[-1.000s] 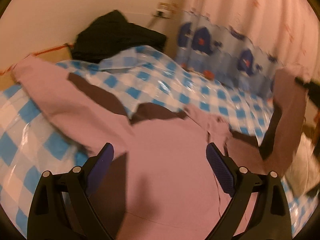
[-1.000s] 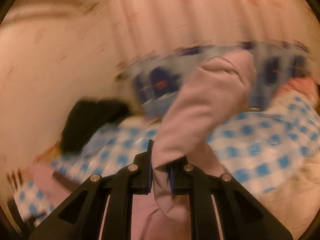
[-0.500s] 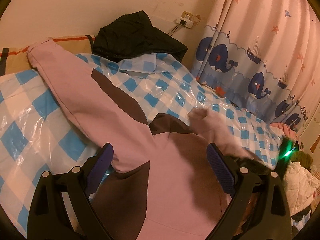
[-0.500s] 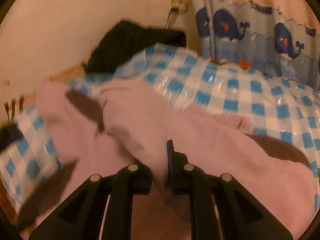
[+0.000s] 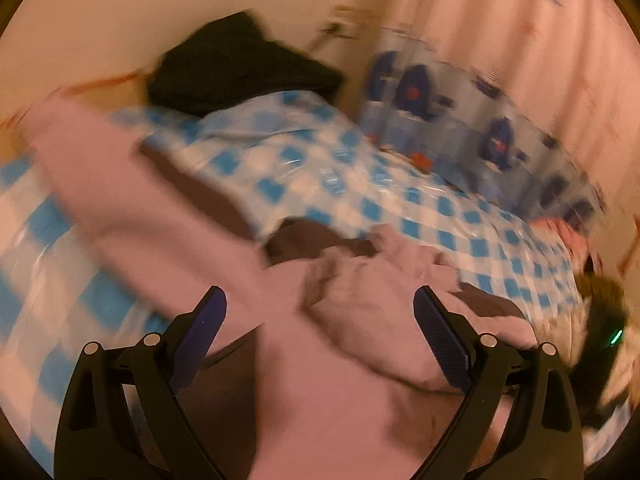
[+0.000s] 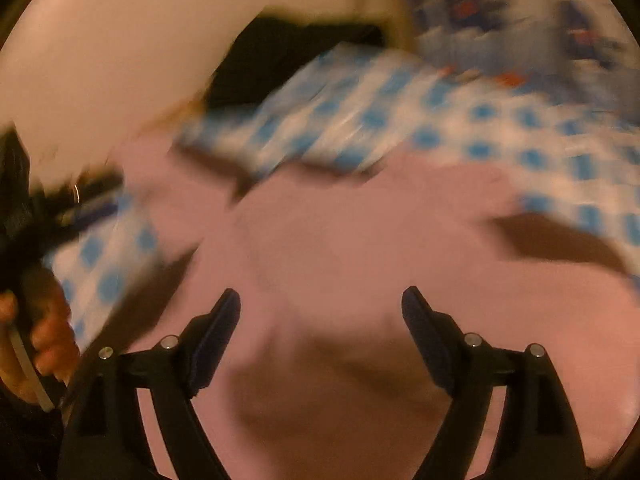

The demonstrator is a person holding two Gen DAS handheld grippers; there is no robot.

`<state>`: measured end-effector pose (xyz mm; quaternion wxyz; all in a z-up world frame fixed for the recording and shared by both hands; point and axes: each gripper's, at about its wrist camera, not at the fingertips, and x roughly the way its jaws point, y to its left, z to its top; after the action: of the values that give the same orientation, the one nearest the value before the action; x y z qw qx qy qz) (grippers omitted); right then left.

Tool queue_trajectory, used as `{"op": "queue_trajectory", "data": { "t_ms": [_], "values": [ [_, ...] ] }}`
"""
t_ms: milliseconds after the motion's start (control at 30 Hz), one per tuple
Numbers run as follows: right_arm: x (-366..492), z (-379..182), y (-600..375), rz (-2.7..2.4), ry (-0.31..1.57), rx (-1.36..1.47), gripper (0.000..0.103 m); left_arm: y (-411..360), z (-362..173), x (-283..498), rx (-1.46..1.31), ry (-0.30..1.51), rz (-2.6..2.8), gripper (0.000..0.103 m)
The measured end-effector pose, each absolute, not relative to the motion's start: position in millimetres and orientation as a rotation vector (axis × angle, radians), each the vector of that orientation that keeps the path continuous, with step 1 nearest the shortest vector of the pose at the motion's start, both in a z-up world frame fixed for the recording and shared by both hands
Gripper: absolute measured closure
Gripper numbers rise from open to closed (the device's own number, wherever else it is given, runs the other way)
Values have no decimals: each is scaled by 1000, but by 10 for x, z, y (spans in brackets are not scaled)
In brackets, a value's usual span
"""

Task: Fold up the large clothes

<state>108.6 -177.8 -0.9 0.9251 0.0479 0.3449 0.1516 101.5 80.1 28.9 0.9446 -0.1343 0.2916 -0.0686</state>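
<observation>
On your left, the pink sleeve [image 5: 132, 208] runs out long and flat toward the far-left edge of the bed [image 5: 304, 176], lying on the blue-checked plastic cover. That cover looks slick, so I'd expect the cloth to slide on it when you drag rather than lift. Your left tool [image 5: 320, 340] hangs over the body of the pink garment [image 5: 344, 400] with its pads wide apart and nothing pinched between them.

Moving to the middle, the other sleeve [image 5: 380, 312] lies bunched across the chest, creased and soft; it reads as thick fleece, light enough to carry one-handed but floppy, so it will sag wherever you don't support it. Dark brown panels show at the shoulders.

Over on your right, the right tool [image 6: 320, 344] is opening right now, fingers spread above pink cloth with nothing gripped. The view is heavily blurred, so I can't tell exactly which part lies beneath.

For the next hold, I'd go for a cuff or the seam at the shoulder: doubled fabric gives the pads more to bite than a single flat layer.
</observation>
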Motion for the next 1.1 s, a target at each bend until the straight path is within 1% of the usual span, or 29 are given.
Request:
{"op": "queue_trajectory", "data": {
  "t_ms": [67, 133, 200, 267, 333, 400, 433, 467, 533, 600, 633, 667, 700, 733, 767, 800, 833, 867, 1000, 1100],
  "values": [
    [1142, 93, -2255, 113, 677, 118, 17, 502, 331, 1217, -177, 554, -194, 12],
    [1231, 83, -2613, -8, 681, 153, 17, 257, 268, 1469, -115, 568, -273, 12],
    [1347, -57, -2933, -108, 719, 184, 17, 32, 55, 1826, -45, 656, -288, 12],
    [1448, -326, -3124, -161, 796, 192, 17, -29, -322, 2192, 8, 819, -183, 12],
    [1548, -805, -3211, -166, 935, 171, 17, 140, -771, 2407, -39, 983, -106, 11],
    [1544, -1078, -3211, -135, 977, 173, 15, 272, -1034, 2410, -87, 1022, -155, 11],
    [1538, -1058, -3214, -139, 978, 162, 15, 250, -1056, 2375, -53, 1015, -154, 11],
    [1531, -972, -3202, -132, 971, 156, 15, 204, -1039, 2355, -14, 1010, -142, 11],
    [1419, -760, -3325, -95, 867, 234, 14, 150, -989, 2347, 32, 1008, -127, 11],
    [1273, -573, -3478, -77, 770, 329, 14, 169, -985, 2356, 26, 1015, -137, 11],
    [1243, -531, -3519, -82, 755, 351, 14, 186, -995, 2354, 23, 1014, -140, 10],
    [1229, -537, -3531, -87, 772, 346, 14, 181, -1019, 2331, 28, 1005, -140, 10],
    [1292, -662, -3499, -100, 860, 299, 14, 175, -1032, 2313, 35, 997, -136, 10],
    [1406, -873, -3430, -110, 992, 234, 14, 159, -1043, 2300, 47, 991, -131, 10],
    [1446, -1104, -3396, -97, 1070, 187, 13, 163, -1038, 2328, 53, 991, -130, 9],
    [1422, -1117, -3450, -111, 1055, 222, 8, 154, -1046, 2332, 59, 995, -129, 8],
    [1412, -1087, -3516, -115, 1061, 281, 7, 153, -1039, 2334, 61, 997, -127, 8],
    [1352, -995, -3554, -130, 1027, 328, 7, 167, -1014, 2312, 58, 993, -131, 9],
    [936, -527, -3302, -46, 854, 295, 7, 397, -725, 2047, 22, 904, -164, 9],
    [551, -334, -3044, 46, 760, 308, 7, 982, -298, 1622, -86, 769, -178, 9]
  ]
}}
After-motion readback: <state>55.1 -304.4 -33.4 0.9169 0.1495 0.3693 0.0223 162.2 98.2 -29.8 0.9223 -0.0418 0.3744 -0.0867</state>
